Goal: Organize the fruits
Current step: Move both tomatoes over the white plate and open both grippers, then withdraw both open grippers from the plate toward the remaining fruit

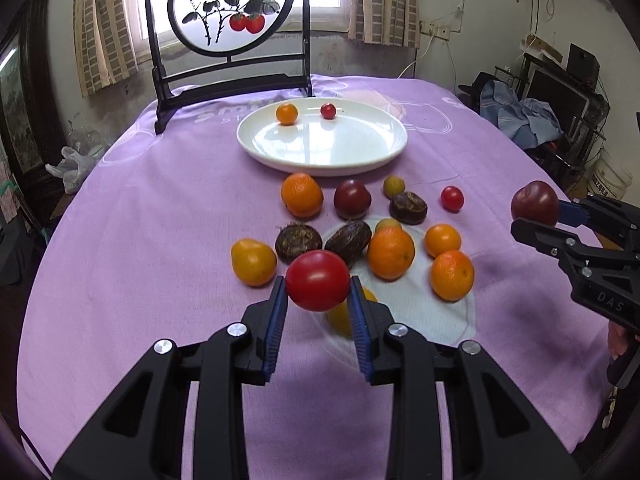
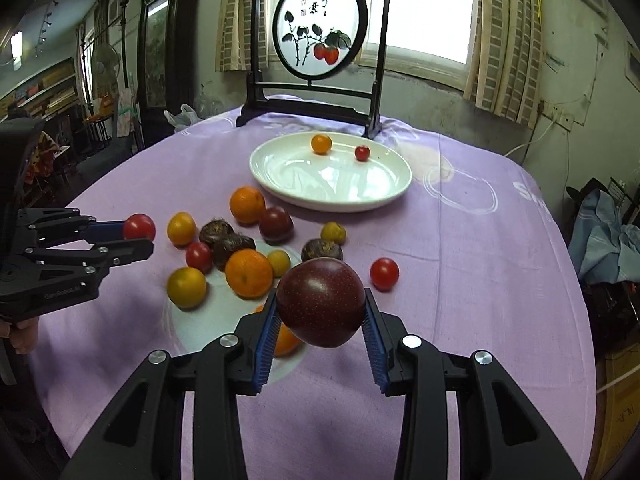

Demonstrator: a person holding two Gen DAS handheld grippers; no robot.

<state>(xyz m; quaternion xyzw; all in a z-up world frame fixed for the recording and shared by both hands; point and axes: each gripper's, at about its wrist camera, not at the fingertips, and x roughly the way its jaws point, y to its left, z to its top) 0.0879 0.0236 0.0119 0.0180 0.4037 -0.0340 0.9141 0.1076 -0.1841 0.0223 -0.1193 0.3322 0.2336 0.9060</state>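
Left tongs (image 1: 318, 286) pinch a red tomato (image 1: 317, 286) between the blue pads, lifted clear of the purple cloth (image 1: 140, 240) on the desk. Right tongs (image 2: 321, 308) pinch a dark plum (image 2: 321, 303), also off the cloth (both fruits held in the air, neither over the plate). White plate (image 1: 320, 160) sits farther back, near the framed painting stand (image 1: 228, 40); it holds one small orange fruit (image 1: 287, 114) and one cherry tomato (image 1: 328, 111), apart from each other. Loose pile between the tongs and the plate: a large orange (image 1: 302, 195), a second plum (image 1: 352, 199), brown husky fruits (image 1: 298, 244) (possibly chestnuts, hard to tell), several smaller orange fruits (image 1: 452, 275), another cherry tomato (image 1: 452, 198). One yellow fruit (image 1: 340, 318) is half hidden behind the left tongs.
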